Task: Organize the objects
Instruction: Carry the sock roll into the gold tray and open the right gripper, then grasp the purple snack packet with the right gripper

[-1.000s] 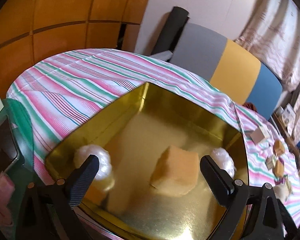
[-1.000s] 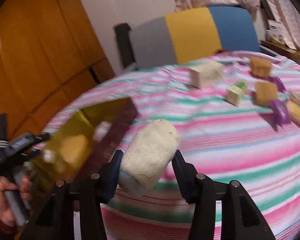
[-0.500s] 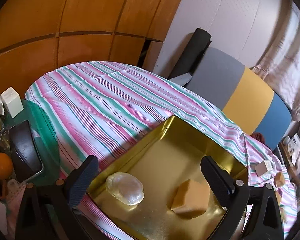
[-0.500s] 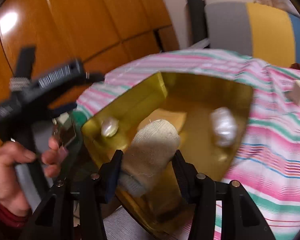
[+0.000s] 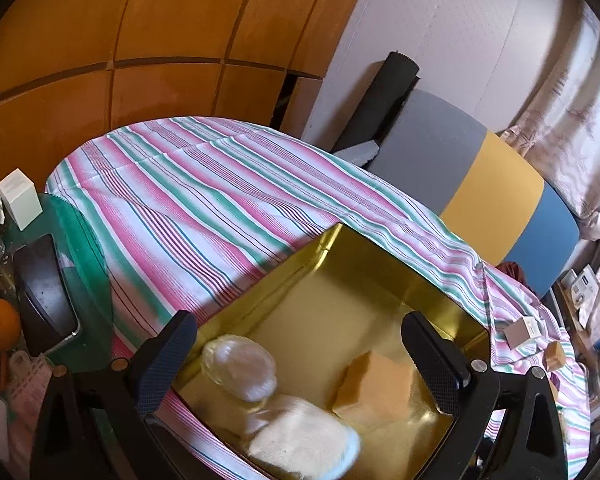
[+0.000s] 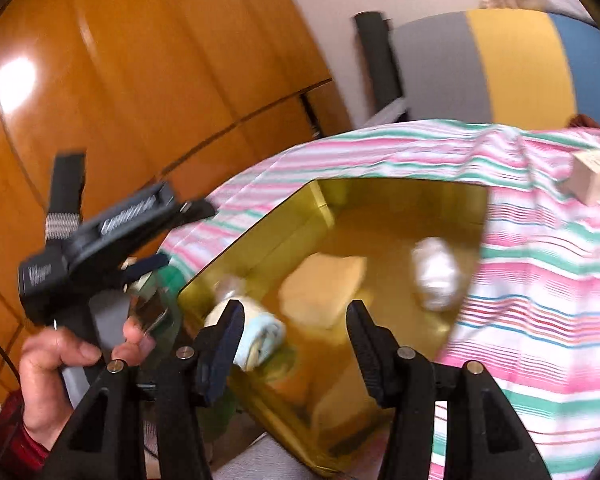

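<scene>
A gold tin (image 5: 364, 280) (image 6: 268, 240) sits at the edge of the striped tablecloth. In it lie a yellow sponge block (image 5: 376, 384) (image 6: 324, 280), a clear wrapped lump (image 5: 240, 364) (image 6: 436, 276) and a cream cloth roll with a blue end (image 5: 304, 440) (image 6: 256, 340), blurred. My left gripper (image 5: 300, 356) is open and empty over the tin's near side. My right gripper (image 6: 296, 344) is open and empty above the tin; the roll lies loose by its left finger (image 6: 224, 340).
The left gripper's body and the hand holding it (image 6: 60, 356) show left of the tin. Small blocks (image 5: 524, 330) (image 6: 592, 176) lie on the cloth (image 5: 188, 208) to the right. A glass side table (image 5: 76, 248) with a phone and an orange stands left. A chair (image 5: 480, 176) is behind.
My right gripper has opened and let the cloth roll drop into the tin. The left gripper has drawn back a little from the tin.
</scene>
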Available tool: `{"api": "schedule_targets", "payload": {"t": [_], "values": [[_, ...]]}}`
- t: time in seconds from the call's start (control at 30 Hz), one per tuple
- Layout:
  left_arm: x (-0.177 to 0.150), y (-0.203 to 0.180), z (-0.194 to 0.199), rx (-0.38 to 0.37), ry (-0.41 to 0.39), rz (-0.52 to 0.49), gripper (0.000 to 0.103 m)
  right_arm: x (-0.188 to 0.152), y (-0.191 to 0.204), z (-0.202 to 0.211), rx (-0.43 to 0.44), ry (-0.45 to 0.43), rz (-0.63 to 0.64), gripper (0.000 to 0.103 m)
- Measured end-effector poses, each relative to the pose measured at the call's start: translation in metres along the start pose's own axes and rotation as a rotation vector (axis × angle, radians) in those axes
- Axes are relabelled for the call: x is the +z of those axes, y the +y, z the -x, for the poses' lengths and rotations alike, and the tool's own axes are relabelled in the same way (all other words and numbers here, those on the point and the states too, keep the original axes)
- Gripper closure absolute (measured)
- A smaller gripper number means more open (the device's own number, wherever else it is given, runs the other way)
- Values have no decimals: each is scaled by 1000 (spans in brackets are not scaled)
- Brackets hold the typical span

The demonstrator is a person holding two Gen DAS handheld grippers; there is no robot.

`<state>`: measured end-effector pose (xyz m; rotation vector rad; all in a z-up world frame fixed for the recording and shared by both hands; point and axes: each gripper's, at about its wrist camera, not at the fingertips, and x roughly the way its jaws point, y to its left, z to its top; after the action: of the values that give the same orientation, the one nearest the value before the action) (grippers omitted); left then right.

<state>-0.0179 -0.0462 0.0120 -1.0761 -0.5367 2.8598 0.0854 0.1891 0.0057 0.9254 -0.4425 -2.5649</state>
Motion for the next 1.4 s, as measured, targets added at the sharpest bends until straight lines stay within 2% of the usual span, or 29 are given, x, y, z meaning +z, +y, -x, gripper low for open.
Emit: {"api": "schedule_targets", "payload": {"t": [0.17,0.43,0.73,0.83,0.93,1.0,1.1,1.23,1.4], "values": [[-13,-22,-2,-57,32,-77,0,9,-36,26,-90,-60,-80,49],[-41,-67,-5,-162,120,-211,0,4,-88,55,-214,-82,-186,49],[-75,-122,0,-273,209,-387,0,-28,-146,80,-373,-78,-275,49],[-88,-139,3,-305,233,-440,0,-33,-171,99,-458,-97,-303,49],[-99,-152,2,-316,253,-484,0,-28,-205,123,-596,-121,-309,49],[-104,-158,2,-325,269,-499,0,-22,-227,135,-669,-134,-311,40],[-110,-164,4,-341,286,-498,0,-9,-263,153,-763,-151,-336,40],[-117,-170,7,-352,302,-512,0,1,-299,160,-791,-151,-344,40],[-126,-182,10,-367,312,-550,0,1,-320,154,-736,-117,-321,40]]}}
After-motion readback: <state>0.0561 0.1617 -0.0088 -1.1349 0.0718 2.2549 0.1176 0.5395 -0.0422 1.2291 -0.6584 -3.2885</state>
